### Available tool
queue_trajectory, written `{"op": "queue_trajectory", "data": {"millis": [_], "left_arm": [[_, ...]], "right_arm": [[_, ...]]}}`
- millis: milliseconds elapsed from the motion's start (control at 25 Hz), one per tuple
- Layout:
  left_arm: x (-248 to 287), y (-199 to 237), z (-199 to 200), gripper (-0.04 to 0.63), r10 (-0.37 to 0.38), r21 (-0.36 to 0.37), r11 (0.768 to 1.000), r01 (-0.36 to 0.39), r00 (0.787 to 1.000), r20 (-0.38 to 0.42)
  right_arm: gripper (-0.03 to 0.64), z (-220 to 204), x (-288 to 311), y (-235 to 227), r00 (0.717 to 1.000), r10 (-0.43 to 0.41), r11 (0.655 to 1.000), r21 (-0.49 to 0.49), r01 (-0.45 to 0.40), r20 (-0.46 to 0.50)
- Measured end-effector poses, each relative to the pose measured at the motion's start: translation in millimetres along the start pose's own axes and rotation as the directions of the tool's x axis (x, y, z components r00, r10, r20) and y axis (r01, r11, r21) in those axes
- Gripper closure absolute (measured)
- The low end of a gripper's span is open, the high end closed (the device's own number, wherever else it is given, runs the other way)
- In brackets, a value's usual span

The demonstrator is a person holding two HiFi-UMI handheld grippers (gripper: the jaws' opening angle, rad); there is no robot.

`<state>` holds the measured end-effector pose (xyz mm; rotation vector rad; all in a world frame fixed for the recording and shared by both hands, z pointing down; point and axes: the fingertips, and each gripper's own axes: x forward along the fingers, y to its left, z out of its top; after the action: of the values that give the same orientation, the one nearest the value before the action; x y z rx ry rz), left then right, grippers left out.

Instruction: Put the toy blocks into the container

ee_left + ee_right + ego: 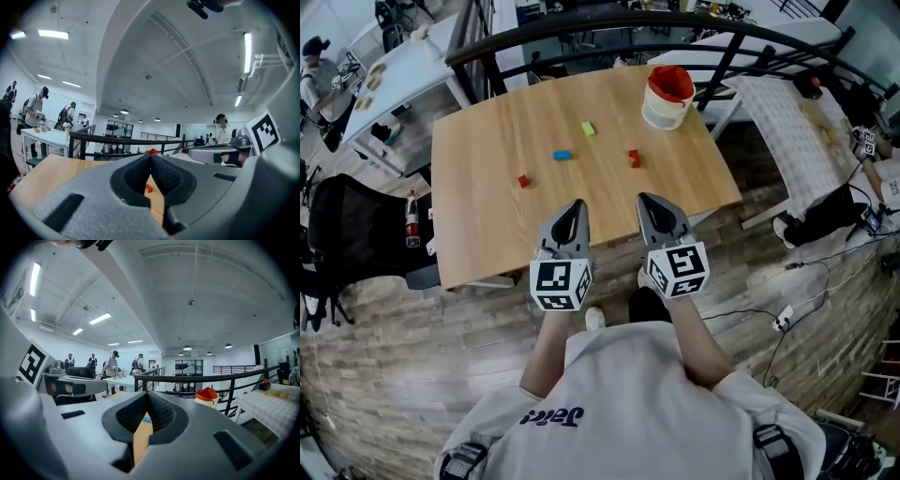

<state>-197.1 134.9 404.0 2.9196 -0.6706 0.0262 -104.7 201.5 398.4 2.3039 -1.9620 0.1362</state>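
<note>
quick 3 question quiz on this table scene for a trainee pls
1. How many toy blocks lie on the table? A) two B) four C) six
2. True or false: the green block is already inside the container.
3. Fill in: the left gripper and the right gripper both have their jaws ____, with nothing between them.
Key: 1 B; 2 false, it lies on the table; 3 shut.
</note>
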Motion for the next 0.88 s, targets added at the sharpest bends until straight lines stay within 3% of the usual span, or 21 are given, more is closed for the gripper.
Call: {"op": "queue_trajectory", "data": {"millis": [240, 600, 880], "left_arm": [[63.9, -0.7, -9.6, 0.591, 0.003, 0.002, 1.000, -0.003, 0.999, -0.038], [196.2, -15.9, -4.2, 0.591, 0.050, 0.015, 0.999, -0.049, 0.997, -0.058], [279.8, -27.0, -50.6, 0.591, 0.081, -0.052, 0.994, -0.092, 0.981, -0.177]], "right_arm": [[0.606, -9.2, 37.4, -64.5, 1.000, -0.007, 1.000, 0.023, 0.007, -0.019], [0.606, -7.4, 123.9, -185.5, 0.993, 0.099, 0.994, 0.048, -0.096, -0.059], [0.605, -56.8, 174.7, -255.2, 0.947, 0.222, 0.975, 0.065, -0.213, -0.233]]}}
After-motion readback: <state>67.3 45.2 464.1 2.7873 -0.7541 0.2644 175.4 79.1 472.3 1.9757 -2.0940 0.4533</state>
